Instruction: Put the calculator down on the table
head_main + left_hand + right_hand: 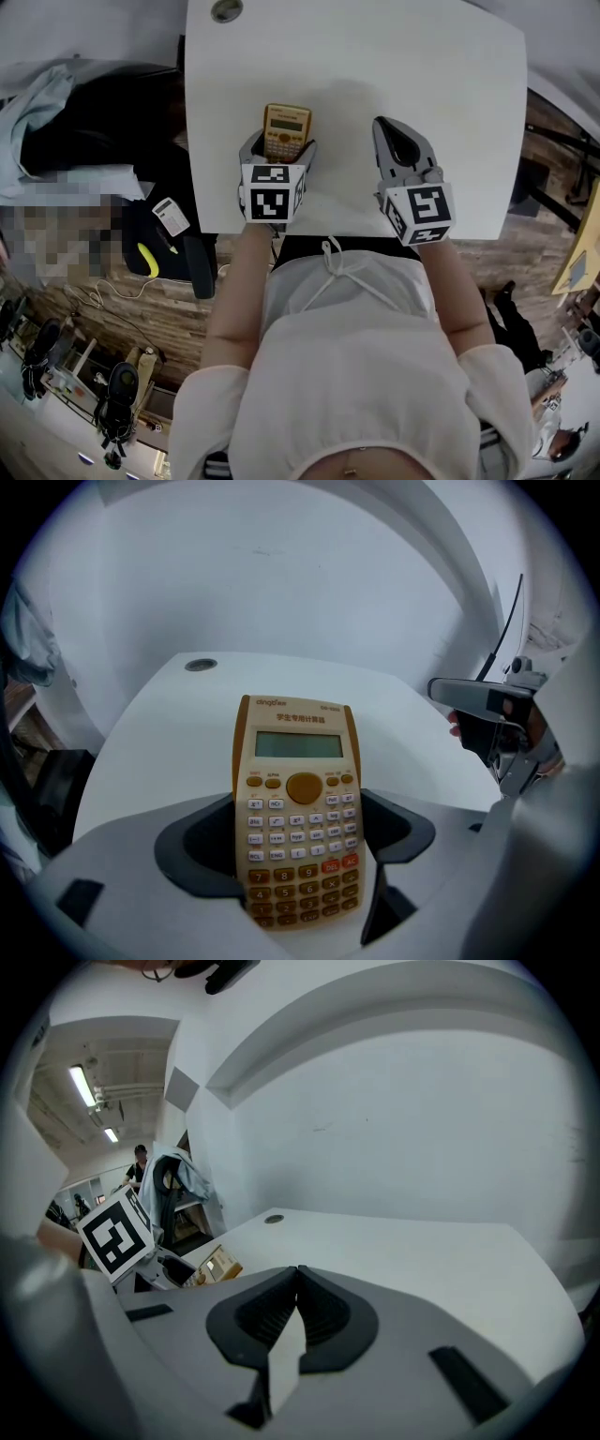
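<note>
A tan calculator (287, 131) with a grey screen and orange lower keys sits between the jaws of my left gripper (278, 145), keys up, over the near left part of the white table (431, 75). In the left gripper view the calculator (298, 808) sticks forward out of my left gripper (295, 841), whose dark jaws press on its two long sides. To the right, my right gripper (398, 141) hangs over the table near the front edge. Its jaws (298, 1283) meet with nothing between them. Whether the calculator touches the tabletop cannot be told.
A round cable hole (226, 10) sits in the table's far left corner. Left of the table are a chair draped with clothing (75, 112) and a black bag (159, 239) with a tag. The table's front edge (347, 232) runs just under both grippers.
</note>
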Motion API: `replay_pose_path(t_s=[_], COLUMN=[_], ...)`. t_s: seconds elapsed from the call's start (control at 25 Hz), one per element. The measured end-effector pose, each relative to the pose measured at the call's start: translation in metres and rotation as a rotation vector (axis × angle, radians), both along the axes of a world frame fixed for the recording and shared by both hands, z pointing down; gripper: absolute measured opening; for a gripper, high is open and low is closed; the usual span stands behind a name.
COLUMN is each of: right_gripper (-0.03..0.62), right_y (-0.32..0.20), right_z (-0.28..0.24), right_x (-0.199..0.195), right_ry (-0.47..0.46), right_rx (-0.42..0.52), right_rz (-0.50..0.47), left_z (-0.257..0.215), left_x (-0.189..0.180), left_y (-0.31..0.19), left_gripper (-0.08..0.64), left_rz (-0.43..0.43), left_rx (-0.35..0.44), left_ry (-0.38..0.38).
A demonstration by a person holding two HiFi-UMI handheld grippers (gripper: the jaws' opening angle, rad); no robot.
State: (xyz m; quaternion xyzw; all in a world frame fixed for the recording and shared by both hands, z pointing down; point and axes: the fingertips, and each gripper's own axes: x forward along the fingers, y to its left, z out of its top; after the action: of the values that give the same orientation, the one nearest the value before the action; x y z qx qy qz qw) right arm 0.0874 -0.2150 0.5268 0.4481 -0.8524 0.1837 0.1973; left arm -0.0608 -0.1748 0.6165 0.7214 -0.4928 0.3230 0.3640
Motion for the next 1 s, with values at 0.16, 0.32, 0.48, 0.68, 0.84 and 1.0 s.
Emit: replay_pose_path(t_s=[0.16, 0.32, 0.48, 0.68, 0.84, 1.0], right_gripper=[0.003, 0.003, 0.003, 0.003, 0.003, 0.003], right_y=[-0.004, -0.006, -0.007, -0.009, -0.008, -0.006], right_z=[0.004, 0.003, 0.002, 0.001, 0.000, -0.007], right_x=[0.003, 0.007, 0.010, 0.012, 0.012, 0.013], right_ry=[-0.009, -0.019, -0.022, -0.022, -0.020, -0.017], right_rx=[-0.011, -0.016, -0.015, -0.012, -0.012, 0.003], right_rz=[-0.002, -0.005, -0.011, -0.021, -0.029, -0.041], left_z=[0.003, 0.006, 0.008, 0.009, 0.007, -0.008], left_x=[-0.001, 0.001, 0.001, 0.001, 0.001, -0.001], left_y=[-0.002, -0.002, -0.002, -0.002, -0.002, -0.004], left_gripper=[0.397, 0.396, 0.396, 0.396, 0.396, 0.396], left_rz=[-0.016, 0.020, 0.024, -0.023, -0.024, -0.035], left_rx=[-0.032, -0.058, -0.050, -0.004, -0.003, 0.035], left_ry=[-0.024, -0.103, -0.152, -0.100, -0.082, -0.065])
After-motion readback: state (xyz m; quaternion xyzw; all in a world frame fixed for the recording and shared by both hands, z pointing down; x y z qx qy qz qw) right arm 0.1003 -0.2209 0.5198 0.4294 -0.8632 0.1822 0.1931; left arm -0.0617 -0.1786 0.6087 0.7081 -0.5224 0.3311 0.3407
